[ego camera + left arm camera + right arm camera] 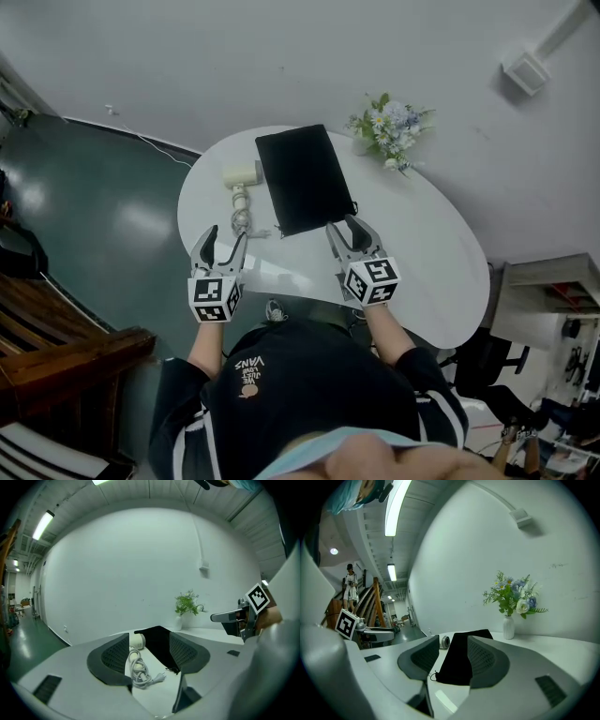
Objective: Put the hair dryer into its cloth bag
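White table (422,267): hair dryer (240,180) handle points nearward (nozzle toward bag (302,178)).

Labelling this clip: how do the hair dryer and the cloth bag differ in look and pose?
The hair dryer is cream-white and bulky, its cord bundled at the handle end; the cloth bag is black and lies flat. The bag covers a wider area than the dryer. Both rest side by side on the white table, ungripped.

Hidden behind the jaws
Right gripper view, centre: only 1 end of the hair dryer (445,641) shows. Left gripper view, centre: a jaw covers part of the cloth bag (159,646).
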`<state>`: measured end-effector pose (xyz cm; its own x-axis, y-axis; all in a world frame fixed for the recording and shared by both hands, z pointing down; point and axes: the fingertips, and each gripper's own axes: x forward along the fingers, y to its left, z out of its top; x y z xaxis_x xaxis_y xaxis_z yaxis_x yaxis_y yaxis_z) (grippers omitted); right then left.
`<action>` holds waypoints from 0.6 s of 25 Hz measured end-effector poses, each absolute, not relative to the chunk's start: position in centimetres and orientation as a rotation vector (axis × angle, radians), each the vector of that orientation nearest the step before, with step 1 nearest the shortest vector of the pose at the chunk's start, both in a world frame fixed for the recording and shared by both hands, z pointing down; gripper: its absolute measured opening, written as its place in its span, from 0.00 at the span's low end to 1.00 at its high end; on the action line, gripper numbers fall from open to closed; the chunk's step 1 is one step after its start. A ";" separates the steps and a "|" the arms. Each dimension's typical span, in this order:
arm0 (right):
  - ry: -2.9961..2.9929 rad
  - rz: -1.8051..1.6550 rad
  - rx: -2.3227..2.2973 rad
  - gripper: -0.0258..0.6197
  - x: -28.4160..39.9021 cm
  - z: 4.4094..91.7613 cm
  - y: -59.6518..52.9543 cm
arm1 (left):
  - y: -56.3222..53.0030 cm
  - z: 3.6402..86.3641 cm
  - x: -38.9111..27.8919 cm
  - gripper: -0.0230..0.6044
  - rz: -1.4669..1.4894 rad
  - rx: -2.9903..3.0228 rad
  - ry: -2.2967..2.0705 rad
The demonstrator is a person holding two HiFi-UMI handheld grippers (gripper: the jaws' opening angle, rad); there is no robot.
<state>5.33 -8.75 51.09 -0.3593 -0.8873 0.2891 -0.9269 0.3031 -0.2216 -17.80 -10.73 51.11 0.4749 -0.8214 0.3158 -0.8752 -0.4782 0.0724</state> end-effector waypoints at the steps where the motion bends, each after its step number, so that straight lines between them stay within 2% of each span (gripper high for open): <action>1: -2.443 0.530 1.694 0.30 5.5 51.4 -9.1 | -10.9 51.5 -17.7 0.46 0.355 2.490 -1.464; 15: -2.371 0.211 1.064 0.30 9.1 57.1 -13.3 | -13.1 55.5 -14.5 0.47 0.404 2.288 -1.626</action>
